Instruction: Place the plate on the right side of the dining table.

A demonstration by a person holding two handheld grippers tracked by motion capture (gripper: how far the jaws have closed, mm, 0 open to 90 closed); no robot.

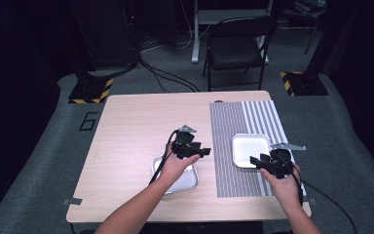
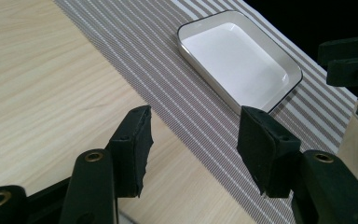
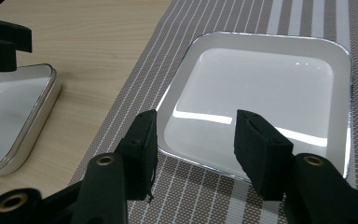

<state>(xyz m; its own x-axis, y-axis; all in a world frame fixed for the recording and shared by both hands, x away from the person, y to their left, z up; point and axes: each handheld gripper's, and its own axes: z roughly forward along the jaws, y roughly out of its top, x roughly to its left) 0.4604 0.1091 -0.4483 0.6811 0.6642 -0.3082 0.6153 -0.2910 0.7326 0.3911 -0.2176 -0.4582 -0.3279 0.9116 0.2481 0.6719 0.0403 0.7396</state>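
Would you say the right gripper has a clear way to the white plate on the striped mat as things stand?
Probably yes. The right gripper hangs open just before the near rim of the white plate, with nothing between them. The left gripper is off to the side, above the other plate.

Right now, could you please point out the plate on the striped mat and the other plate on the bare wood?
Plate on mat [image 3: 261, 93], right gripper view, its white floor.
Plate on wood [image 3: 9, 112], right gripper view, its white floor.

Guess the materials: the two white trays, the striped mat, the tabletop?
Trays: probably glazed ceramic or enamelled metal; glossy white with sharp glare streaks and a thin metallic-looking rim. Mat: woven vinyl or fabric, matte, with a visible mesh texture. Tabletop: pale wood-grain laminate or veneer, satin.
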